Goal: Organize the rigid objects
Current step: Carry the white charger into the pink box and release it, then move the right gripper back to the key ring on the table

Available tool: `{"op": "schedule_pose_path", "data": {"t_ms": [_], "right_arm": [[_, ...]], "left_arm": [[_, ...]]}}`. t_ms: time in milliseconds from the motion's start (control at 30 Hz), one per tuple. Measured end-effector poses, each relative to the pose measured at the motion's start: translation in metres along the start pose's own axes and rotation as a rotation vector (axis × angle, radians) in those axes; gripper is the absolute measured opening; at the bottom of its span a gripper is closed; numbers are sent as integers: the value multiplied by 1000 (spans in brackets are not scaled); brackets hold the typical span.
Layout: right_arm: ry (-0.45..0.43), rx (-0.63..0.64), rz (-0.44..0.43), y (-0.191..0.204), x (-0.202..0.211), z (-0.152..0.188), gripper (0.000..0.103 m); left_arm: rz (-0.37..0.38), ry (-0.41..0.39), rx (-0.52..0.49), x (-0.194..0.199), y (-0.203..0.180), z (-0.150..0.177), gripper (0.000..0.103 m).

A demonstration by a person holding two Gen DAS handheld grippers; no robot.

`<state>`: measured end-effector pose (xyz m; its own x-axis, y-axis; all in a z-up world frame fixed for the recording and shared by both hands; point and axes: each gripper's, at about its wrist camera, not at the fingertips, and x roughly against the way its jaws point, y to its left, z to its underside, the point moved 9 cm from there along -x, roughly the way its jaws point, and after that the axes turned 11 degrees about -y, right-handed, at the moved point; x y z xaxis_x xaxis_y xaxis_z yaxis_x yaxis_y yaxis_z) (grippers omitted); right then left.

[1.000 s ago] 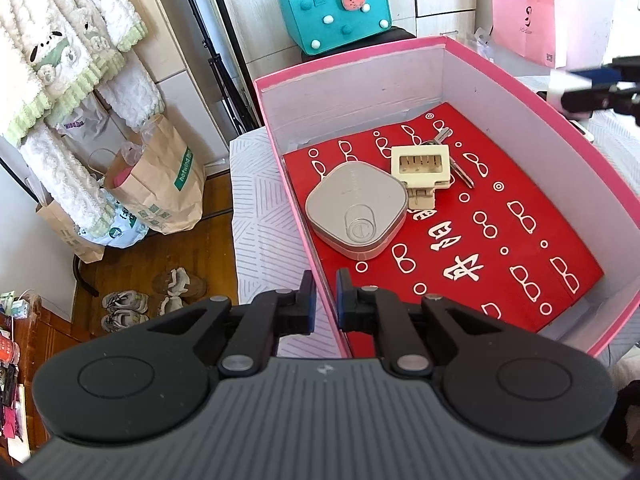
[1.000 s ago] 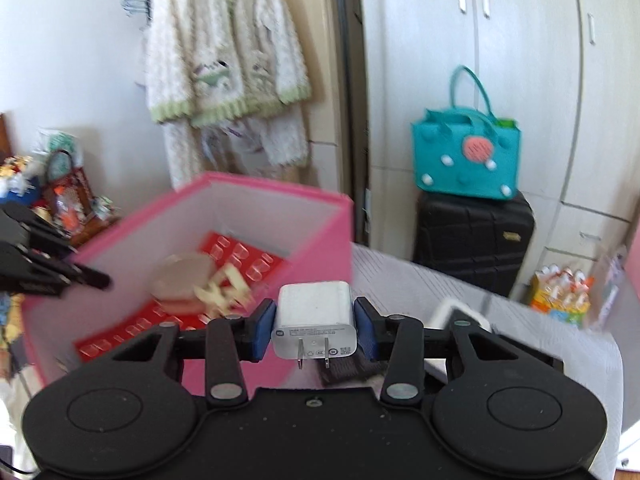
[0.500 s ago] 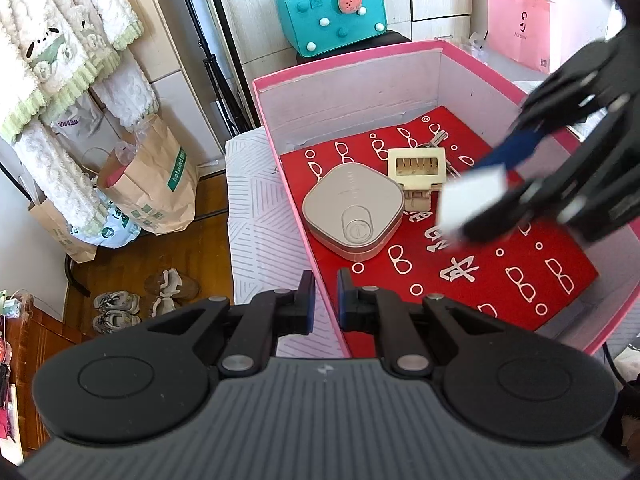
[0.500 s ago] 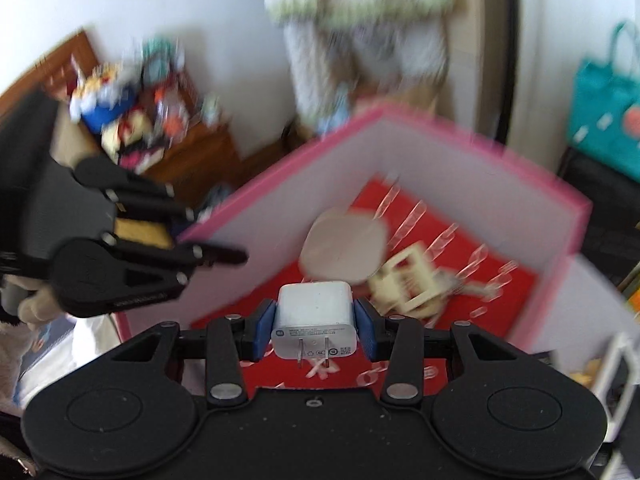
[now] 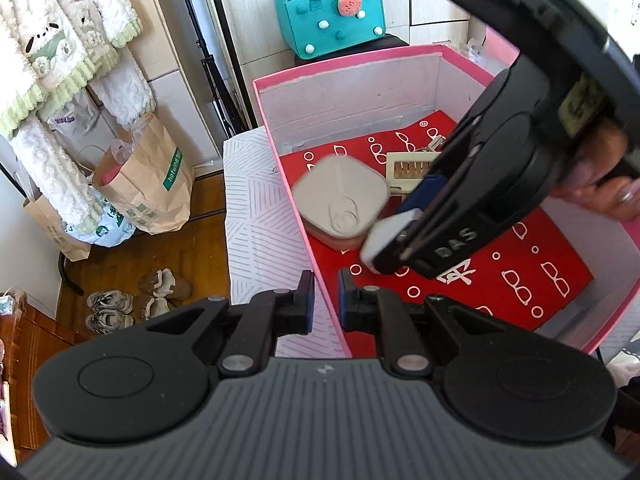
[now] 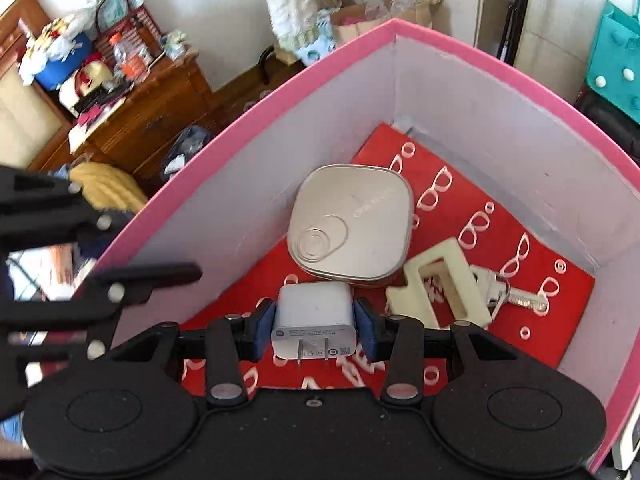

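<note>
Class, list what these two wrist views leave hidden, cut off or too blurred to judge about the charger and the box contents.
1. Left wrist view: the right gripper covers most of the white charger and part of the cream plastic piece.
2. Right wrist view: whether the charger touches the pink box floor; its underside is hidden.
3. Right wrist view: the keys lie partly behind the cream piece.
4. Right wrist view: the left gripper is motion-blurred.

Red liner (image 6: 532, 320) bare at the box's right — tin (image 6: 352, 224) and clip (image 6: 436, 288) crowd the left.
</note>
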<state>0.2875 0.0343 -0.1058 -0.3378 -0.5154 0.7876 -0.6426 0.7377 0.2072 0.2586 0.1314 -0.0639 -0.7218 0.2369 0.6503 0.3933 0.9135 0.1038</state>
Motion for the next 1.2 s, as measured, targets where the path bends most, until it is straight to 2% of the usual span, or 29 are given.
{"op": "schedule_pose_path", "data": {"t_ms": [100,167,267,333,533,633,700,867,1000,1100,1200], "right_arm": [[-15,10,2,0,6,-4,49],[-27,-4,-24,-2,17,-4,56],[-85,-32,-69,-6,44,-7,56],[-155,-45,-86,-9,66,-9,57],[-267,-57,-49,-25,116,1,58],[-312,-57,3,-37,140,10,58],[-331,-67,70,-50,152,20,57],[-385,-138,123,-82,173,54,57],[-443,-121,192,-100,170,83,57],[-392,-72,240,-107,152,108,57],[-387,-50,264,-115,136,125,57]], "left_arm": [[-6,1,-8,0,-1,0,10],[-4,-2,-5,1,0,1,10],[0,-4,1,0,0,1,11],[-1,-7,-5,0,0,1,11],[-3,-16,15,0,0,1,10],[-14,-23,5,1,-1,3,11],[-14,-26,0,2,-1,3,11],[-8,-24,-2,1,-1,2,11],[-9,-26,-1,1,-2,3,11],[-9,-26,0,1,-2,3,11],[-9,-26,3,1,-1,3,11]]}}
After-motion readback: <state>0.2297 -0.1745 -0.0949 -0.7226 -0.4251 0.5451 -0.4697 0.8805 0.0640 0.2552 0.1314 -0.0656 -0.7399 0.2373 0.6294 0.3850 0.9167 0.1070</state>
